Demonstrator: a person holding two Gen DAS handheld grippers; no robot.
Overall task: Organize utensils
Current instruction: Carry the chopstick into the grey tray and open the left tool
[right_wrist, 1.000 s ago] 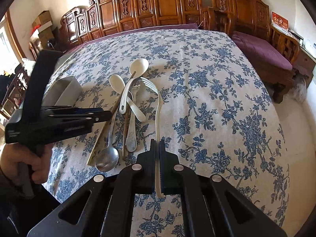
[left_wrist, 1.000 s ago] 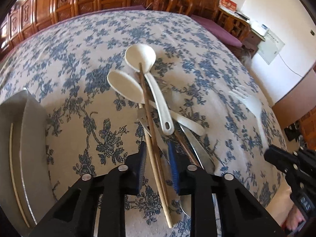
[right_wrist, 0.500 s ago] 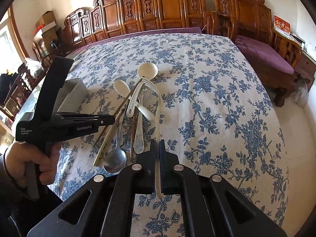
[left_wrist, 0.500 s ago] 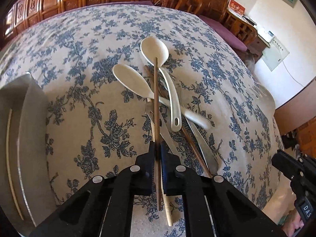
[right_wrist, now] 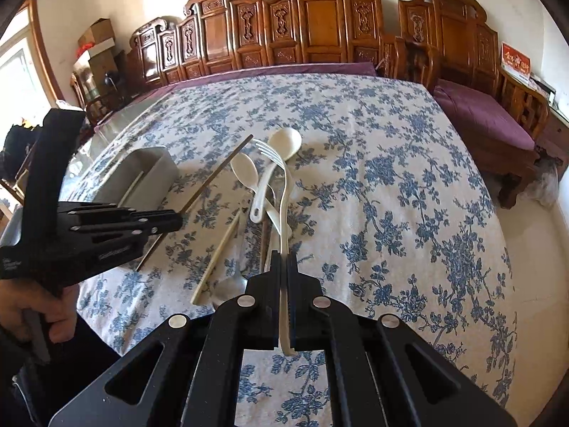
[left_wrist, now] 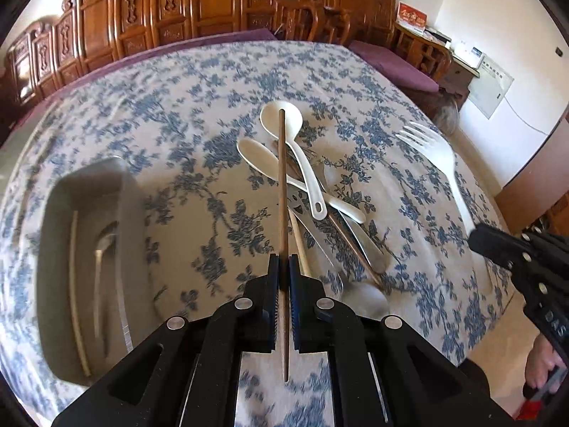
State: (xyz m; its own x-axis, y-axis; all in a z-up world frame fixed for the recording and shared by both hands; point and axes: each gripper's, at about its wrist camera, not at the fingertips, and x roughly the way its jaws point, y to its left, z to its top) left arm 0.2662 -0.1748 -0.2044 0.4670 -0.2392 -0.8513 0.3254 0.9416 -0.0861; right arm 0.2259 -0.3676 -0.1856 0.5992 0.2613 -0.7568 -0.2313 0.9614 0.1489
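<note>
Left gripper (left_wrist: 283,267) pinched a brown chopstick (left_wrist: 282,185); right gripper (right_wrist: 283,263) clamped a white fork (right_wrist: 281,192). Lettering illegible.

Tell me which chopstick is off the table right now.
The dark brown chopstick, clamped in the left gripper and angled above the pile. The pale chopstick lies flat on the cloth, and another pale one lies in the grey tray.

- Desk (right_wrist: 409,185) spread with a white cloth printed in blue flowers.
- Grey tray (left_wrist: 53,249) on the left part, with a pale chopstick (left_wrist: 76,284) and a metal spoon (left_wrist: 101,249) inside.
- Crossed heap near the middle: two white spoons (left_wrist: 284,121), metal cutlery (left_wrist: 359,238), a pale chopstick (right_wrist: 217,256).
</note>
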